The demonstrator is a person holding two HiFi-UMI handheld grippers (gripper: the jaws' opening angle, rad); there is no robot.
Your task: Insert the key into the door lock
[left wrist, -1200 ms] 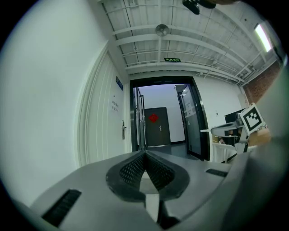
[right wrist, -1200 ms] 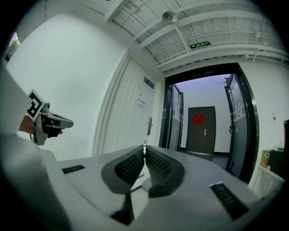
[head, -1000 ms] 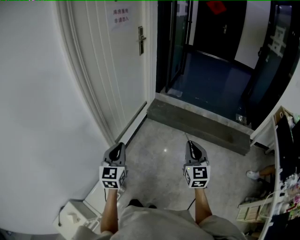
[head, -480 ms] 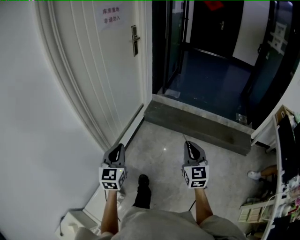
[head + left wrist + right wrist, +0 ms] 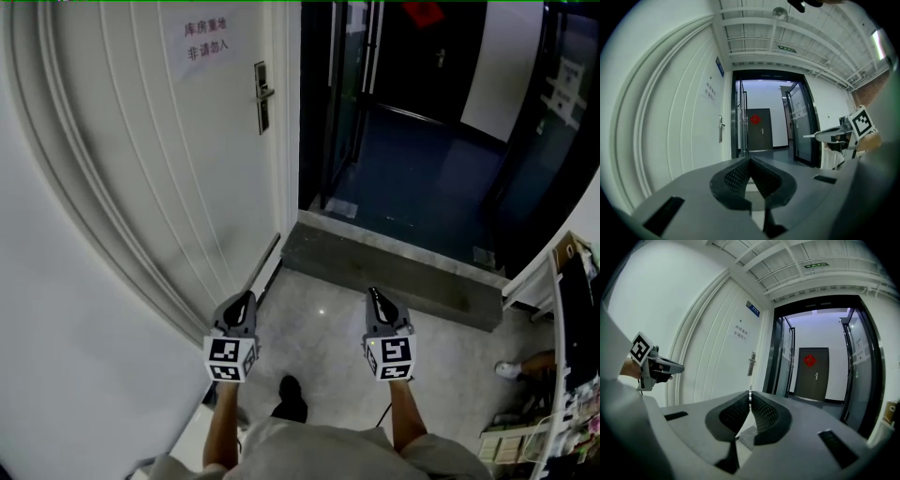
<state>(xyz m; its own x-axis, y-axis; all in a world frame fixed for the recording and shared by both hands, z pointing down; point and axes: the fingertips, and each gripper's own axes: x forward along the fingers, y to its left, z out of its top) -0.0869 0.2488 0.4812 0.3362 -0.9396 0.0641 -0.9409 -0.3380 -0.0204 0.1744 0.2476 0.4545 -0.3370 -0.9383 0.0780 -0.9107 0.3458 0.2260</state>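
- The right gripper (image 5: pixel 750 401), a grey two-jaw tool with a black-and-white marker cube, sat low and right of centre in the head view (image 5: pixel 375 295). Its jaws were closed on a thin, flat silver metal key (image 5: pixel 750 393).
- The key stood upright at the jaw tips, with its narrow edge rising just above the ribbed black pads (image 5: pixel 764 416).
- The left gripper (image 5: pixel 750 161), of the same make, sat low and left of centre in the head view (image 5: pixel 246 297). Its jaws were pressed together with nothing between them.
- Both grippers pointed level, side by side and well apart from each other.
- The silver lock plate with its lever handle (image 5: pixel 262 96) was fixed near the right edge of a white panelled door (image 5: pixel 159 159). It lay in the upper middle of the head view, well away from both grippers.
- In the right gripper view the lock (image 5: pixel 752 363) showed just above the key tip, far off.
- A white paper notice with red characters (image 5: pixel 205 39) hung on the door to the upper left of the lock.
- A grey stone threshold step (image 5: pixel 394 267) crossed the middle of the head view, with a dark corridor beyond it.
- A dark far door with a red ornament (image 5: pixel 814 373) closed off that corridor.
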